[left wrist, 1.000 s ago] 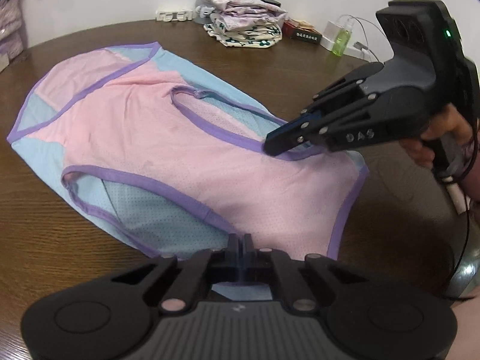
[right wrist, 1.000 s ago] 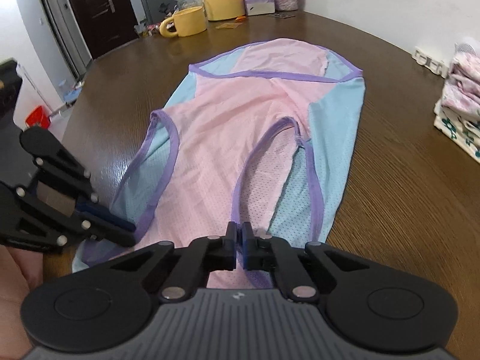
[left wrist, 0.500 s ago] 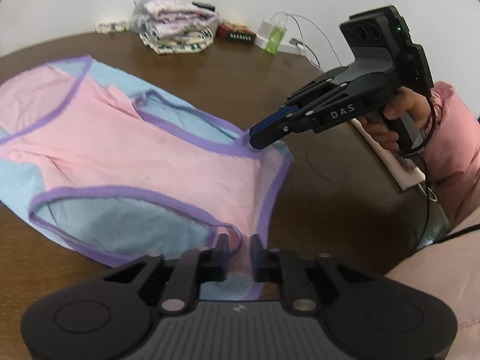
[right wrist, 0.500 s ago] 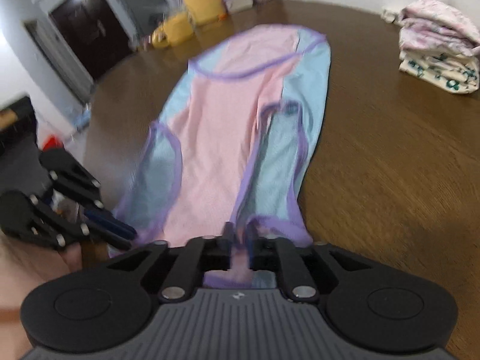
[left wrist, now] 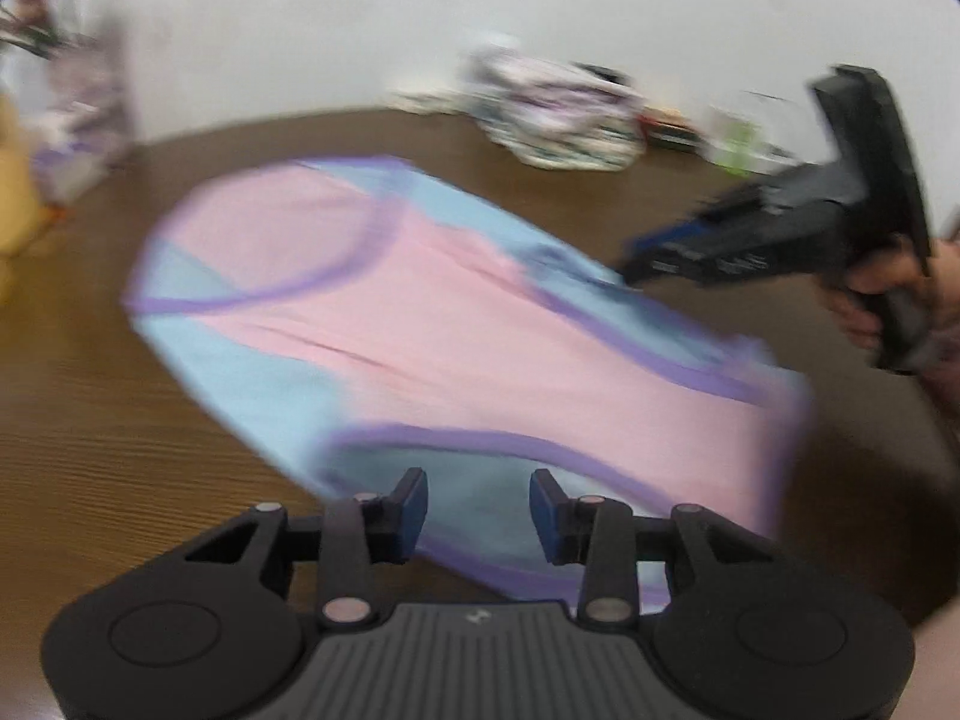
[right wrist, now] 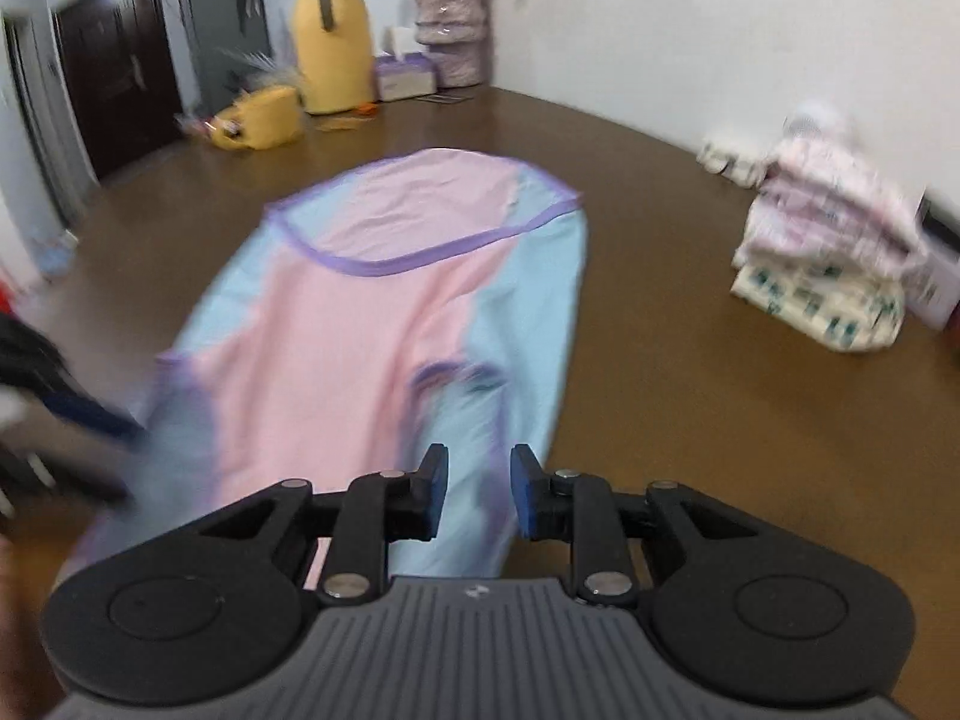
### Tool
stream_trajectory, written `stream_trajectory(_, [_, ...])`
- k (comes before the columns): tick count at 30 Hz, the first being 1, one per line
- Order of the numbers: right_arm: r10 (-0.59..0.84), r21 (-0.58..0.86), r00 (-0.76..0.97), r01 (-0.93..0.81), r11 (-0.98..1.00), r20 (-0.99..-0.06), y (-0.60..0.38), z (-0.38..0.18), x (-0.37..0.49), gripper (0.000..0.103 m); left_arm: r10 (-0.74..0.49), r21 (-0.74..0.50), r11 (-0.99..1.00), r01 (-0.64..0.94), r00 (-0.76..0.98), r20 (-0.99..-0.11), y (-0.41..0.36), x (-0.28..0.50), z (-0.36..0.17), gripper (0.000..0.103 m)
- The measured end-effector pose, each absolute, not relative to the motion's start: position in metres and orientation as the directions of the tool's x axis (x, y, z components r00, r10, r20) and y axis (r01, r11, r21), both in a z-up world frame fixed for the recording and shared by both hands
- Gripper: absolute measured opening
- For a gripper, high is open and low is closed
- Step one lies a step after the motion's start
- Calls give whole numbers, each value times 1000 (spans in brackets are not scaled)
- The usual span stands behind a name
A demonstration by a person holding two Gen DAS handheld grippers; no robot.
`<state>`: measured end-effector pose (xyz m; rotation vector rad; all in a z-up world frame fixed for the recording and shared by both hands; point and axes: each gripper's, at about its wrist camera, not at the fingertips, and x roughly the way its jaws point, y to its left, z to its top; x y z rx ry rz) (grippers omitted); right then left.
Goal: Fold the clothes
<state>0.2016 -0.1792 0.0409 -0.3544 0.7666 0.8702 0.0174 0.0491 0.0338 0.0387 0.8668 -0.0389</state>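
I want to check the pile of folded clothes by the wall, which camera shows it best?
The right wrist view: the folded pile is larger and clearer there, beside the wall. The left wrist view shows it small and blurred, far across the table.

Ahead of my right gripper point(right wrist: 473, 492) the garment point(right wrist: 384, 312) lies flat on the counter point(right wrist: 660, 420); folded clothes point(right wrist: 828, 264) sit far right.

- Home, living/dining room: round wooden tabletop point(right wrist: 690, 396).
- Dark entry door point(right wrist: 114, 72) at 10 o'clock.
- Flower vase point(right wrist: 450, 30), tissue box point(right wrist: 403, 77), yellow jug point(right wrist: 330, 42) at 12.
- Folded laundry pile point(right wrist: 834, 252) at 2.
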Motion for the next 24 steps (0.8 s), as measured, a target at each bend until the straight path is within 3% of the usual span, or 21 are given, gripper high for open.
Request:
stream_trajectory(3, [536, 23, 401, -784, 620, -743, -166, 33, 218, 23, 73, 91, 996, -4, 639, -766, 61, 27, 28, 40])
stream_trajectory(9, [513, 17, 389, -785, 620, -765, -153, 21, 228, 23, 100, 114, 993, -16, 614, -783, 67, 42, 15, 36])
stream_trajectory(10, [510, 10, 388, -789, 614, -768, -152, 20, 227, 21, 92, 111, 994, -9, 615, -783, 69, 41, 16, 15])
stream_trajectory(11, [505, -2, 389, -794, 608, -771, -151, 20, 225, 14, 85, 113, 994, 6, 615, -784, 67, 41, 15, 4])
stream_trajectory(12, [495, -20, 397, -795, 606, -773, -151, 20, 224, 8, 79, 117, 993, 22, 614, -785, 66, 42, 14, 1])
stream_trajectory(13, [483, -36, 407, -792, 609, -775, -151, 21, 224, 2, 99, 164, 985, 47, 623, -776, 60, 41, 14, 1])
stream_trajectory(18, [422, -102, 463, -759, 643, -780, -160, 26, 235, 2, 221, 434, 888, 152, 686, -693, 31, 26, 22, 1])
stream_trajectory(21, [419, -119, 474, -759, 640, -775, -161, 28, 235, 3, 213, 489, 837, 245, 678, -704, 13, 22, 16, 3])
stream_trajectory(24, [436, -104, 462, -769, 631, -773, -161, 29, 232, 5, 220, 522, 794, 311, 653, -725, 3, 19, 5, 12])
